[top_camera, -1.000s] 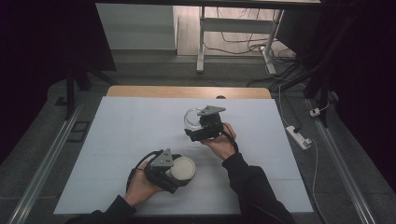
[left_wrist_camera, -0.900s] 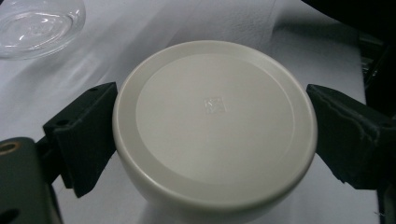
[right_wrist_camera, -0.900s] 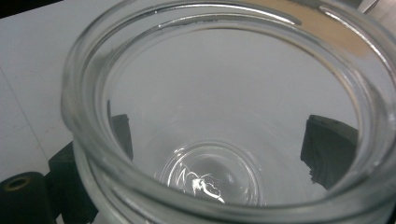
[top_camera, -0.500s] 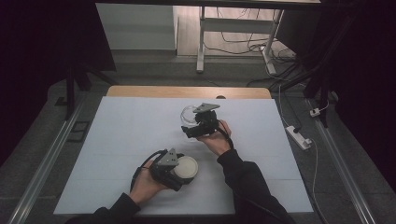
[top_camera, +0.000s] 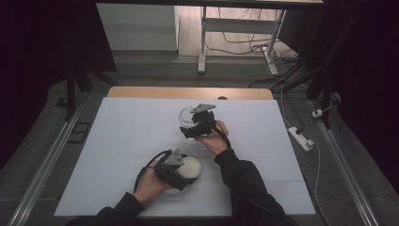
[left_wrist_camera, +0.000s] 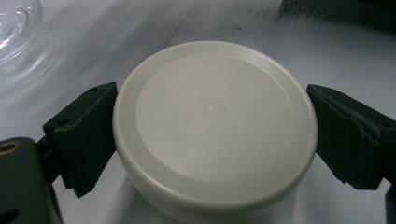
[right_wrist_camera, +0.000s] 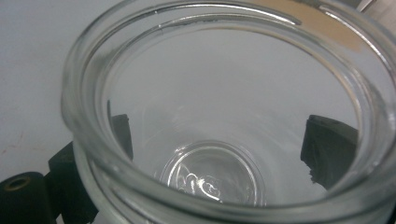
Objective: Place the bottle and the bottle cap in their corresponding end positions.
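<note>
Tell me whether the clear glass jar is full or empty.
Empty: the right gripper view looks through the clear glass jar to its bare bottom.

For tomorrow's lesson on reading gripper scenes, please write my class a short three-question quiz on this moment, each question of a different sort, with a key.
1. True or false: the glass jar has its lid screwed on.
2. Which gripper has the white lid between its jaws?
A. the left gripper
B. the right gripper
C. neither
3. Fill in: the jar held in the right gripper looks ____ inside.

Key
1. False: the jar's mouth is open, and the lid lies apart on the white table.
2. A: in the left gripper view a jaw stands on each side of the lid.
3. Empty: its clear bottom shows through the mouth.
</note>
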A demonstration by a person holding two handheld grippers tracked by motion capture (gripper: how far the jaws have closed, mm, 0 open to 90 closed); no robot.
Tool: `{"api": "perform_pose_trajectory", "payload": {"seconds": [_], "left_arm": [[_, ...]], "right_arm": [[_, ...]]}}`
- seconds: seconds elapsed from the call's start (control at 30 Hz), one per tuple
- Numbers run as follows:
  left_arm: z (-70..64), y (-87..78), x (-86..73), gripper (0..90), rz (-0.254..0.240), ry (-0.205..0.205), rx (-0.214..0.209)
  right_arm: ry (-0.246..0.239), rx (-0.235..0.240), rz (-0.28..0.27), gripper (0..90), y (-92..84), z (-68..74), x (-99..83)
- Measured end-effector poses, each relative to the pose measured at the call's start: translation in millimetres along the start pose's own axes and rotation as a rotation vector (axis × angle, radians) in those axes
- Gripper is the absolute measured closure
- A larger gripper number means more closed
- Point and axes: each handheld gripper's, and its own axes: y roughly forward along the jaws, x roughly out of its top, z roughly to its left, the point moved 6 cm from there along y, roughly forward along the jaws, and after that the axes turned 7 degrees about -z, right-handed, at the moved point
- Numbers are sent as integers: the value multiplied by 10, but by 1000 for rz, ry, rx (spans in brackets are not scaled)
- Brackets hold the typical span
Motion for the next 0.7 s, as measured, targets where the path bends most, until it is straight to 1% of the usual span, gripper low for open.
{"api": "perform_pose_trajectory", "payload": {"seconds": [0.1,0.13,0.17,0.23,0.3,0.33,0.37,0.5,0.53,0.6,0.63,0.67,0.7], "left_arm": [[15,39,-10,82,19,-6,-10],[24,50,-16,82,32,-1,-12],[24,66,-19,82,34,-5,-8],[31,84,-26,82,52,-1,-7],[32,99,-26,82,62,4,-7],[27,110,-23,82,60,0,-8],[32,113,-25,82,69,9,-9],[31,139,-31,82,78,0,-13],[35,149,-38,82,98,6,-14],[32,154,-40,81,103,8,-15],[27,165,-50,81,126,18,-14],[27,165,-50,81,126,18,-14],[23,172,-56,81,136,21,-14]], "right_arm": [[-8,-7,10,63,24,-18,-27],[-12,-11,12,63,34,-24,-39],[-10,-12,15,63,46,-26,-52],[-10,-15,20,63,64,-31,-75],[-9,-16,23,63,78,-38,-91],[-9,-17,23,63,83,-42,-96],[-12,-19,22,63,87,-47,-100],[-8,-17,17,63,96,-57,-113],[-8,-15,15,62,97,-55,-114],[-9,-13,14,62,97,-57,-116],[-9,-11,14,61,96,-65,-120],[-9,-11,14,61,96,-65,-120],[-3,-8,14,61,95,-67,-124]]}}
